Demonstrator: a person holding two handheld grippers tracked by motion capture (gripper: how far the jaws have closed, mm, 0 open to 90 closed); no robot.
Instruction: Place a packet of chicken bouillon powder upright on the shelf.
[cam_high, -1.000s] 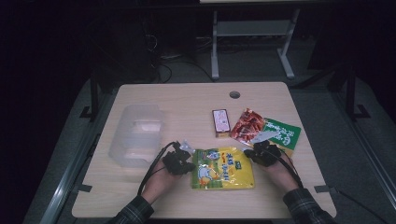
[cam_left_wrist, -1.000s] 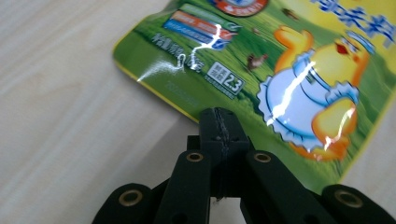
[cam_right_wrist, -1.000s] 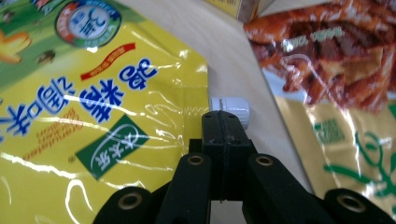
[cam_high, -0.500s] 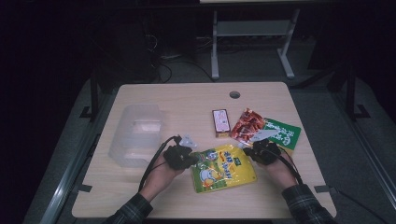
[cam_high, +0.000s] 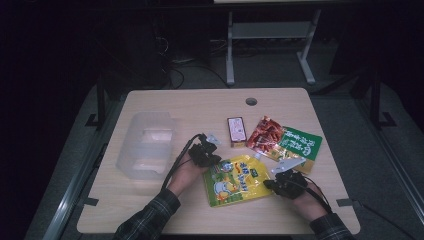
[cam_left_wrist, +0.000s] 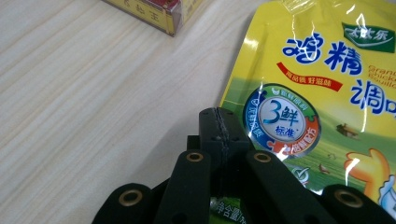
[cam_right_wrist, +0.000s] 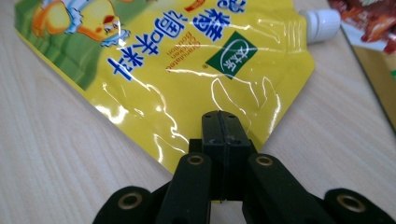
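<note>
Pale wooden bench (cam_high: 165, 200) in a dark room, yellow spouted seasoning pouch (cam_high: 239, 179) lying flat near its front edge. Left tongs (cam_left_wrist: 218, 122) clamped on the pouch's left edge, right tongs (cam_right_wrist: 219, 125) clamped on its right edge.

Two forearms in plaid sleeves are seen entering from the bottom of the high view, each hand wrapped around a gripper. The left gripper (cam_high: 207, 154) is held forward of the left hand (cam_high: 186, 172), its jaws pressed flat together, as seen in the left gripper view (cam_left_wrist: 218, 122). The right gripper (cam_high: 281, 181) is carried low, angled inward from the right hand (cam_high: 306, 194), its jaws likewise closed tight (cam_right_wrist: 219, 125)
</note>
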